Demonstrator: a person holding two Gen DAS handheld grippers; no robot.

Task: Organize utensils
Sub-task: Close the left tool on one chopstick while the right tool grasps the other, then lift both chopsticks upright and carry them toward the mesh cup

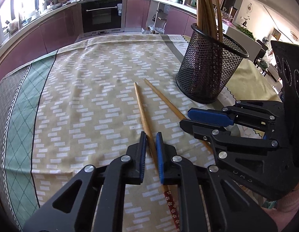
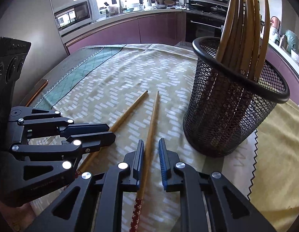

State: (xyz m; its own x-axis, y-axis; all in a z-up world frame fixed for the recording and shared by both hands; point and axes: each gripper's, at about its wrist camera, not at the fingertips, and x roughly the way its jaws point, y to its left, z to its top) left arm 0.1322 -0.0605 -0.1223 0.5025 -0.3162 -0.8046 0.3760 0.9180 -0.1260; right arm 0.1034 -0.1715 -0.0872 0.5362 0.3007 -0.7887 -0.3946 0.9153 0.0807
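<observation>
the black two-finger left gripper (image 1: 151, 145) with blue pads and the matching black right gripper (image 2: 151, 150) sit low, side by side, jaws slightly parted.

Two loose tan wooden chopsticks (image 1: 141, 108) (image 1: 163, 100) lie flat, splayed apart, just beside the black wire-mesh cylindrical holder (image 1: 207, 71). The holder stands upright. More chopsticks (image 2: 244, 29) stand inside it.

The mesh holder (image 1: 209, 67), crowded with upright chopsticks (image 1: 207, 9), blocks the table's (image 1: 81, 96) far right side, while open cloth stretches toward the far-left corner.
</observation>
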